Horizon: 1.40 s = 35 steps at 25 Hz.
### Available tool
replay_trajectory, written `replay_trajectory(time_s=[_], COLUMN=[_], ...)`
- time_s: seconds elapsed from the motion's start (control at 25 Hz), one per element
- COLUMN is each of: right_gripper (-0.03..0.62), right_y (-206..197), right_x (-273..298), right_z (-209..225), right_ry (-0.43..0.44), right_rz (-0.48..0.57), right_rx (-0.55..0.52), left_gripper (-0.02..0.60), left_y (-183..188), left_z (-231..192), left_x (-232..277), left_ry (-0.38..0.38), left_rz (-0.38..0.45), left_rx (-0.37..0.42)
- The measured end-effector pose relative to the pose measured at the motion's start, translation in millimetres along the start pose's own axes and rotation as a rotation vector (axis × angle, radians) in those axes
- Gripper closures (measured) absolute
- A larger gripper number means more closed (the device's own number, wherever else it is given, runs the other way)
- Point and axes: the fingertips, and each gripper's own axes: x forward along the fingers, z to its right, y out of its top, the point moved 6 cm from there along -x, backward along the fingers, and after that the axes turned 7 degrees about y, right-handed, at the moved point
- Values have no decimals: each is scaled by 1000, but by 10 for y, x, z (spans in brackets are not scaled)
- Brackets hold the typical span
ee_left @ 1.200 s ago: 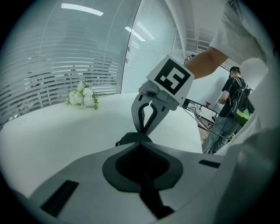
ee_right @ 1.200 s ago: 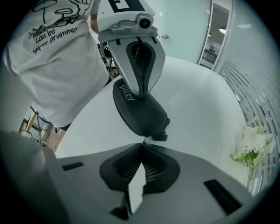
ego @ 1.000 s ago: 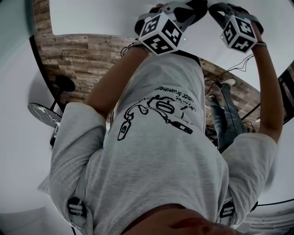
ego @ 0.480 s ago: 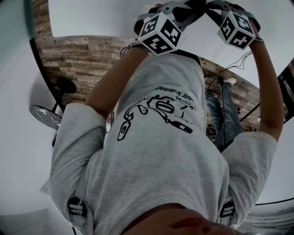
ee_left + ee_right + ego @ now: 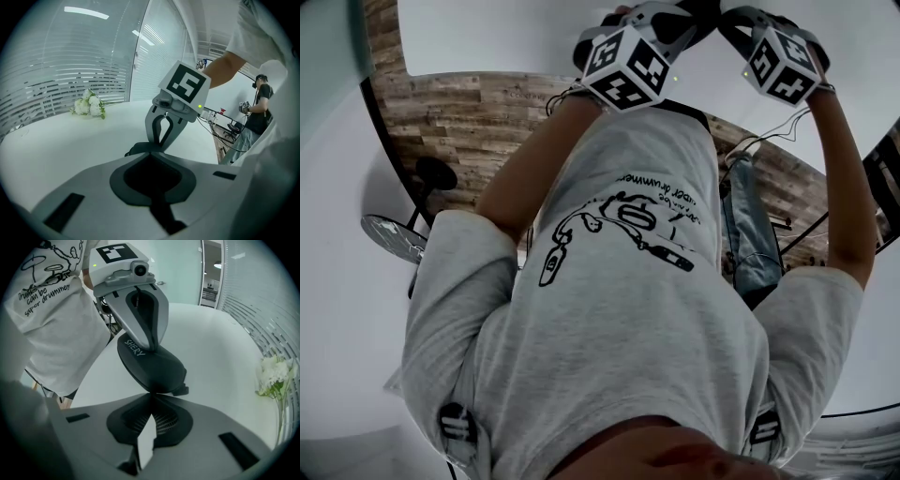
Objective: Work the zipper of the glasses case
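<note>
The black glasses case (image 5: 152,366), printed SHERY, hangs tilted above the white table (image 5: 211,348). My left gripper (image 5: 151,344) is shut on its upper part. In the left gripper view only a dark edge of the case (image 5: 136,149) shows past the jaws. My right gripper (image 5: 151,394) has just been closing and is shut, its tips against the case's near edge. A small dark tab (image 5: 183,390) sticks out just right of them; I cannot see whether anything is pinched. In the head view both marker cubes (image 5: 626,66) (image 5: 781,64) are held up close together.
White flowers (image 5: 274,373) lie on the table at the right, and appear far left in the left gripper view as flowers (image 5: 89,105). A person (image 5: 257,112) stands in the background. A window wall with blinds (image 5: 56,79) runs behind the table.
The right gripper's marker cube has rolled slightly and shifted a little left. The left gripper has stayed put. The person in jeans in the background has moved.
</note>
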Motion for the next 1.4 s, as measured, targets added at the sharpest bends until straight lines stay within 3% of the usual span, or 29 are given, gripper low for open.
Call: replay_trajectory(time_s=[0.24, 0.4, 0.68, 0.92, 1.4], right_gripper=[588, 589, 588, 589, 589], right_y=[32, 86, 194, 141, 140], right_x=[9, -94, -169, -134, -91], right_z=[-159, -64, 379, 344, 133], right_ry=[7, -76, -229, -243, -199], right_rz=[37, 12, -69, -74, -33], right_rx=[28, -34, -144, -130, -66], left_gripper=[560, 560, 560, 560, 560], left_y=[21, 41, 115, 142, 108], left_z=[-5, -95, -238, -158, -177], left_x=[-27, -92, -49, 11, 33], left_ry=[-1, -13, -19, -7, -3], left_rz=[4, 5, 7, -4, -3], left_rx=[-4, -44, -3, 38, 32])
